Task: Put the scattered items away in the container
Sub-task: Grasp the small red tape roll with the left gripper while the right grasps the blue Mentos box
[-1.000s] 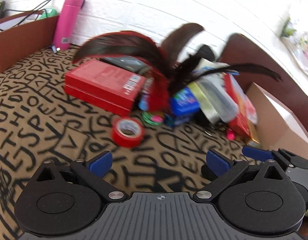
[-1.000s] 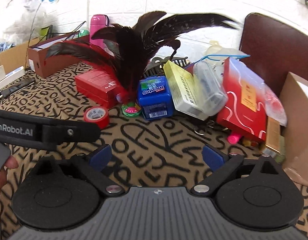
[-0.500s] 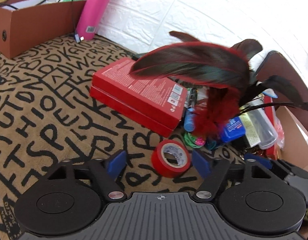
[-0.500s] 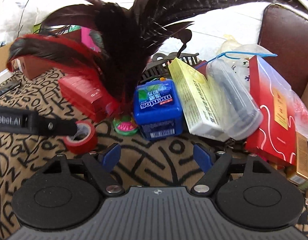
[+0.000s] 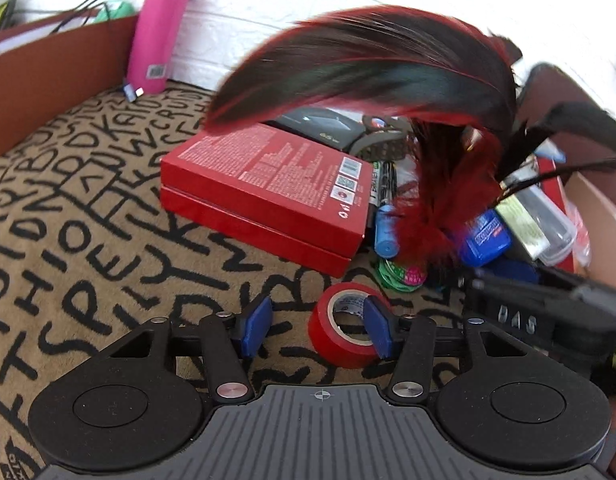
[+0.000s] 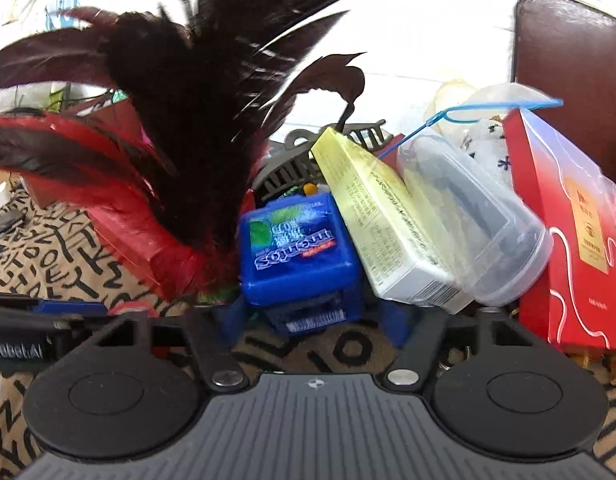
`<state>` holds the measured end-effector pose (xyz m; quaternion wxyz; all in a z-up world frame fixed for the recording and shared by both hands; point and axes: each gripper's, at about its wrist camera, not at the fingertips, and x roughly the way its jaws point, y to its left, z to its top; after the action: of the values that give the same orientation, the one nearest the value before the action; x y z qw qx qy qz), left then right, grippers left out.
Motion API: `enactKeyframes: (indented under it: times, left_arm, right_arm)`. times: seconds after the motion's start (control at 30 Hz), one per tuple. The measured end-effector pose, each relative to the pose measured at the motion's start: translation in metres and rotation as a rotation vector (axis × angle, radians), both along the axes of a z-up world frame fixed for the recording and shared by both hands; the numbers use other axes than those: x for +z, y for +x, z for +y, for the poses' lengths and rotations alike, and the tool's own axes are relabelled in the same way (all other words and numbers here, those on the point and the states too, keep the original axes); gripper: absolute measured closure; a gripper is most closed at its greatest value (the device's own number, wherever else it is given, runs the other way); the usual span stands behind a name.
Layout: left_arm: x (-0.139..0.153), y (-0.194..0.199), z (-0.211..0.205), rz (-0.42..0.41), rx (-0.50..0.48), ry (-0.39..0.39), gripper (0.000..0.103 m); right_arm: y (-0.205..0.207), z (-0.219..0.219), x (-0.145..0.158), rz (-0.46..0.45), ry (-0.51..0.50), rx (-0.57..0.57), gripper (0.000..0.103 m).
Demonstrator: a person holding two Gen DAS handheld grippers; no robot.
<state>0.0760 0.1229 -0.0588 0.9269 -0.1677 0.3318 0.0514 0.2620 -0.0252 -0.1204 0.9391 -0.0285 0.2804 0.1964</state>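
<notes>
A red tape roll (image 5: 343,334) lies on the letter-patterned cloth between the closing jaws of my left gripper (image 5: 317,329). The right pad (image 5: 377,332) overlaps the roll's rim, while the left pad (image 5: 258,326) stands apart from it. In the right wrist view, a blue Mentos box (image 6: 296,252) sits between the closing jaws of my right gripper (image 6: 315,318). A small gap shows on each side, though the picture is blurred. A red-and-black feather shuttlecock (image 6: 180,120) stands just left of the blue box and hangs over the pile (image 5: 367,68).
A flat red box (image 5: 268,188), a blue marker (image 5: 385,232), a yellow carton (image 6: 379,220), a clear case (image 6: 475,216) and a red packet (image 6: 575,240) crowd the pile. A brown box (image 5: 48,76) and pink bottle (image 5: 160,28) stand far left, and a cardboard box (image 5: 599,232) stands at the right.
Both grippers came forward and lower toward the pile with their jaws narrowing. The tape roll now sits between the left jaws, and the blue box sits between the right jaws.
</notes>
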Motion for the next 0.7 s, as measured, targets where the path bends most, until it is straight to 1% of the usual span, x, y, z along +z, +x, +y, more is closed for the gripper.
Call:
enactKeyframes:
  times: [0.07,0.1,0.13,0.17,0.27,0.3,0.37,0.47,0.53,0.63,0.7]
  left_arm:
    - [0.0,0.001,-0.001,0.005,-0.001,0.005,0.04]
    - [0.001,0.001,-0.001,0.009,-0.005,0.004,0.05]
    - [0.001,0.001,-0.002,0.013,-0.013,-0.002,0.056]
    - [0.001,0.001,-0.003,0.017,-0.024,-0.011,0.068]
    - [0.001,-0.002,-0.007,0.024,-0.041,-0.017,0.084]
    - [0.001,-0.004,-0.007,0.027,-0.051,-0.031,0.09]
    - [-0.001,-0.009,-0.008,0.036,-0.075,-0.069,0.097]
    - [-0.003,-0.019,-0.015,0.04,-0.108,-0.103,0.098]
    - [-0.003,-0.024,-0.023,0.048,-0.129,-0.106,0.098]
    - [-0.003,-0.034,-0.037,0.066,-0.192,-0.122,0.097]
    - [-0.002,-0.041,-0.05,0.08,-0.25,-0.125,0.097]
  right_arm:
    - [0.0,-0.001,0.001,0.015,-0.001,0.021,0.043]
    - [-0.002,-0.001,0.001,0.014,-0.01,0.029,0.043]
    - [-0.005,-0.001,0.002,0.013,-0.019,0.034,0.043]
    - [-0.009,-0.003,0.002,0.016,-0.023,0.036,0.043]
    - [-0.022,-0.013,0.004,0.038,-0.006,0.037,0.044]
    - [-0.028,-0.018,0.004,0.047,0.0,0.039,0.044]
    - [-0.042,-0.028,0.006,0.064,-0.004,0.037,0.044]
    - [-0.067,-0.047,0.008,0.09,0.002,0.035,0.044]
    - [-0.082,-0.061,0.01,0.119,0.015,0.029,0.044]
    - [-0.108,-0.085,0.013,0.149,0.031,0.017,0.044]
    - [-0.126,-0.102,0.013,0.161,0.032,0.004,0.044]
